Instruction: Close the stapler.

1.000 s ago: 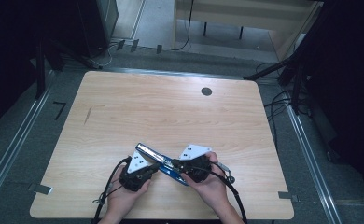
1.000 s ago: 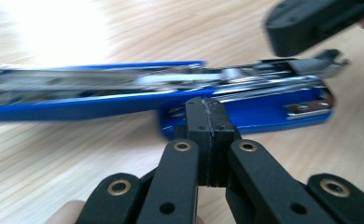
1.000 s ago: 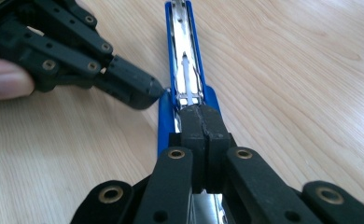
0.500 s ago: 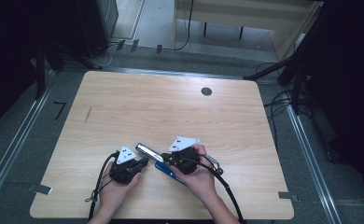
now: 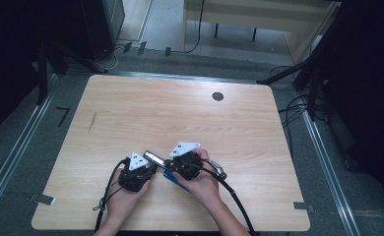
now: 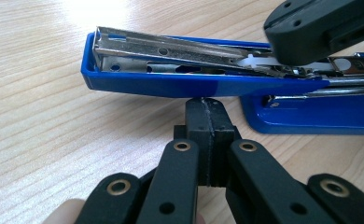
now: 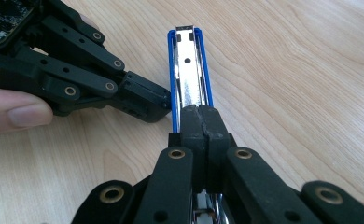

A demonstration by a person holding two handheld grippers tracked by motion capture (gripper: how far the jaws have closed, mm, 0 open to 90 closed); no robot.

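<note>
High view: one blue stapler (image 5: 161, 167) lies opened on the table (image 5: 229, 132), between two grippers. The left gripper (image 6: 207, 112), jaws together and empty, butts its tips against the stapler's side. The right gripper (image 7: 203, 122), jaws together, presses down on the metal magazine (image 7: 189, 70).

Stapler (image 6: 180, 86): bright blue plastic body and base; silvery bare-metal staple channel (image 7: 191, 70) along the top, with a white plastic piece inside.
Left gripper (image 6: 207, 109): matt black, brass-coloured rivets; pale grey three-cornered plate (image 5: 139, 161), dotted dark.
Right gripper (image 7: 202, 122): the same black with brass rivets; pale grey plate (image 5: 183, 148).
Tabletop (image 5: 180, 118): light wood, fine straight grain; one round black spot (image 5: 218, 96), upper right of the frame.
Floor (image 5: 13, 147): grey.
</note>
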